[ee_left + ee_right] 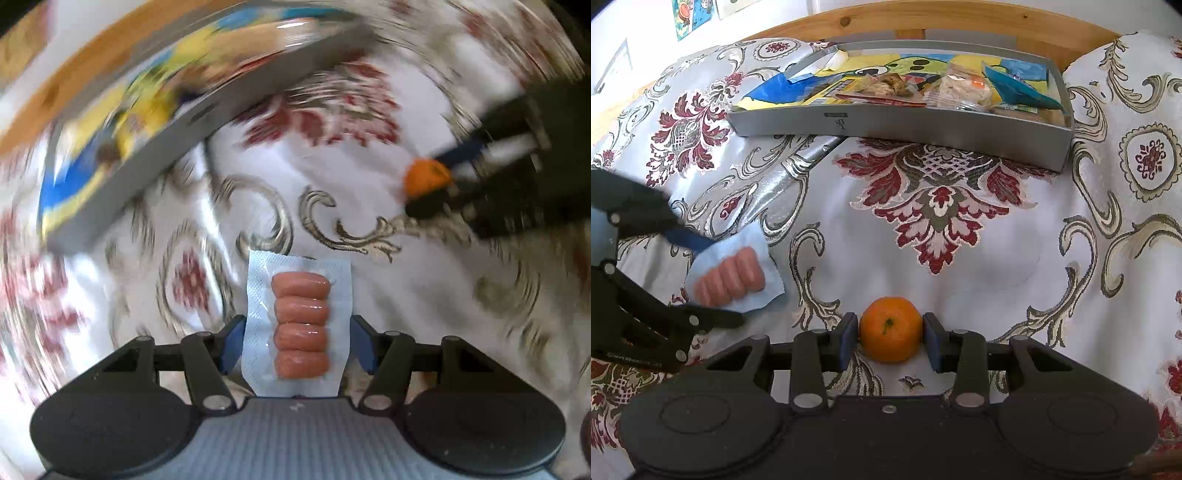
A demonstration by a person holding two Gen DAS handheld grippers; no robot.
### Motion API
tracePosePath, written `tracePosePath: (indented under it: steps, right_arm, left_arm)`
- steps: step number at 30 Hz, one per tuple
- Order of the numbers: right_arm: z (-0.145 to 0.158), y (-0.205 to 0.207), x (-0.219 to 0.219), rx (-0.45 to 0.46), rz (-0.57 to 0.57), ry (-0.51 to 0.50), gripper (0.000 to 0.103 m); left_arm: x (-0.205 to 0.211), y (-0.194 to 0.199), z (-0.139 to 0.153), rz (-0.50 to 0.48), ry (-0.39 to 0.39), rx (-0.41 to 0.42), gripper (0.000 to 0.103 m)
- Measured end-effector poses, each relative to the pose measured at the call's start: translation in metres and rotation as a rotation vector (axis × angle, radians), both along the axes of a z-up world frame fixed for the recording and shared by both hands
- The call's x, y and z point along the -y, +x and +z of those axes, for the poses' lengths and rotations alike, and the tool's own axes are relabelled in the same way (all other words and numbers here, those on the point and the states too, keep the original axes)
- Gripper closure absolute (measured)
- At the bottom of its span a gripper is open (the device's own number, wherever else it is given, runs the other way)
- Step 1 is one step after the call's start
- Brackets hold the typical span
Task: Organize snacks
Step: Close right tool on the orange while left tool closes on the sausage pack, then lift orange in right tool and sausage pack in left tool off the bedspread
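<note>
While left gripper (pixel 297 341) jaws clamp sausage pack (pixel 300 325) | right gripper (pixel 891 341) jaws grip tangerine (pixel 891 329)

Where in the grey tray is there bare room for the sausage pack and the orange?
The left part of the grey tray shows only its printed liner, bordered by the left wall and the snack bags from the middle rightward. The right half is crowded. The tablecloth before the tray is bare too.

My left wrist camera looks forward and down, close over the floral cloth (pixel 369 192), its view motion-blurred. My right wrist camera faces the grey tray (pixel 901 127) from farther back. Both views share the tray and cloth.
</note>
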State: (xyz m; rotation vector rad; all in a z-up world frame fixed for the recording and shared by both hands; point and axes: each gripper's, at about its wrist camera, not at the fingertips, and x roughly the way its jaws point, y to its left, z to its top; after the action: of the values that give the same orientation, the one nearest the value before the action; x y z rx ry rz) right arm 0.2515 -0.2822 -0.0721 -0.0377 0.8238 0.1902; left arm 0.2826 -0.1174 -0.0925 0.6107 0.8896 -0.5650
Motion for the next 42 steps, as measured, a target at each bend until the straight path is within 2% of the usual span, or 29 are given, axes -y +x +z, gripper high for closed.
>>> tracePosePath:
  steps: [4, 8, 10, 14, 18, 29, 37, 42]
  right_arm:
    - [-0.001, 0.000, -0.001, 0.006, 0.005, -0.007, 0.062]
    - [-0.002, -0.001, 0.000, 0.013, 0.013, -0.011, 0.062]
    - [-0.002, -0.001, 0.001, 0.014, 0.011, -0.004, 0.062]
    - [-0.002, -0.002, -0.001, 0.017, 0.009, -0.014, 0.062]
    - [-0.003, -0.004, -0.006, 0.025, 0.004, -0.037, 0.064]
    - [-0.004, -0.007, -0.013, 0.034, 0.013, -0.055, 0.066]
    - [-0.001, -0.009, -0.016, 0.028, 0.035, -0.023, 0.066]
    - [0.002, -0.008, -0.012, -0.004, 0.027, 0.046, 0.066]
  left_arm:
    - [-0.012, 0.001, 0.000, 0.209, -0.165, -0.069, 0.038]
    - [-0.024, -0.004, -0.003, 0.345, -0.291, -0.068, 0.038]
    - [-0.027, -0.009, -0.005, 0.393, -0.328, -0.058, 0.037]
    - [-0.030, -0.016, -0.007, 0.442, -0.334, -0.015, 0.037]
    - [-0.034, -0.019, -0.007, 0.497, -0.363, -0.013, 0.038]
    - [-0.027, -0.016, -0.007, 0.507, -0.341, -0.016, 0.039]
    - [-0.036, -0.015, -0.001, 0.543, -0.382, -0.053, 0.040]
    - [-0.044, -0.017, 0.001, 0.563, -0.424, -0.086, 0.040]
